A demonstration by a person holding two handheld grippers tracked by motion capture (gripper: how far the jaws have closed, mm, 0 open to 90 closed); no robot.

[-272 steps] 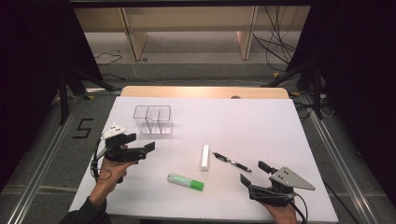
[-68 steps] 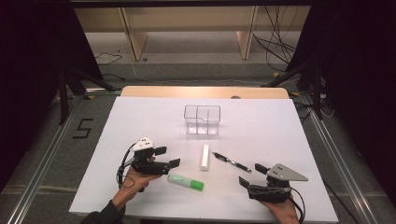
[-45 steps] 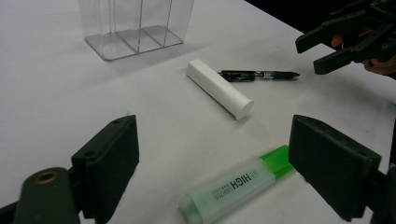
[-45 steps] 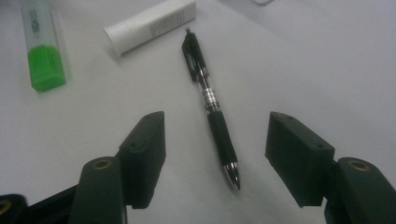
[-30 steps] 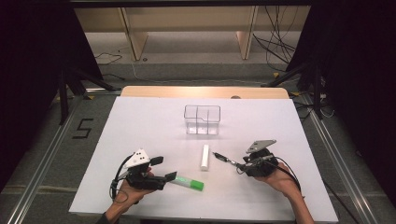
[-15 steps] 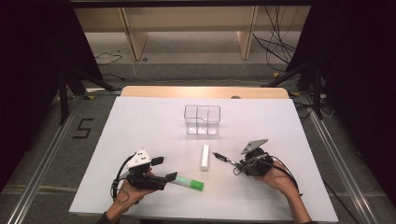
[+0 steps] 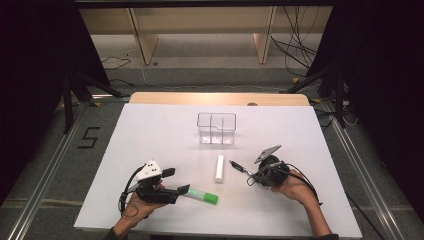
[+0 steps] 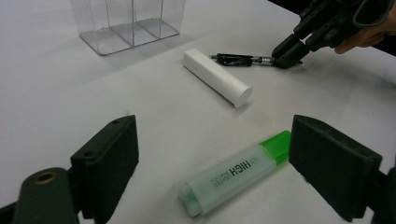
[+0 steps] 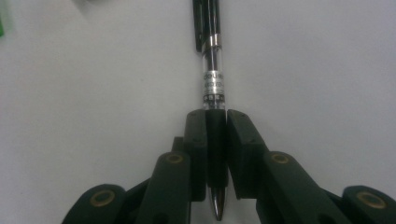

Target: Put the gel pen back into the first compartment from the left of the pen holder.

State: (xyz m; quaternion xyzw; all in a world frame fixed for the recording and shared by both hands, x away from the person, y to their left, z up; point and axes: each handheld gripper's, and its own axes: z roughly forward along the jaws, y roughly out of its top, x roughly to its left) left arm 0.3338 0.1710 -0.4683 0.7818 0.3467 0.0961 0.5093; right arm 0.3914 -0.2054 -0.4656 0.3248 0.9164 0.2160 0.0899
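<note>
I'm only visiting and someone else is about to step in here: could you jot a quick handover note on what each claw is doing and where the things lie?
Right claw: has just closed, now shut on the black pen near its tip; the pen lies on the white table.
Left claw: open, jaws either side of the green highlighter, not pressing it.
White tube: lies untouched between the two claws.
Clear organizer: stands farther back, compartments empty.
Done: pen gripped. Left: probably lifting the pen, gripping the highlighter, and likely putting the items into the organizer.
</note>
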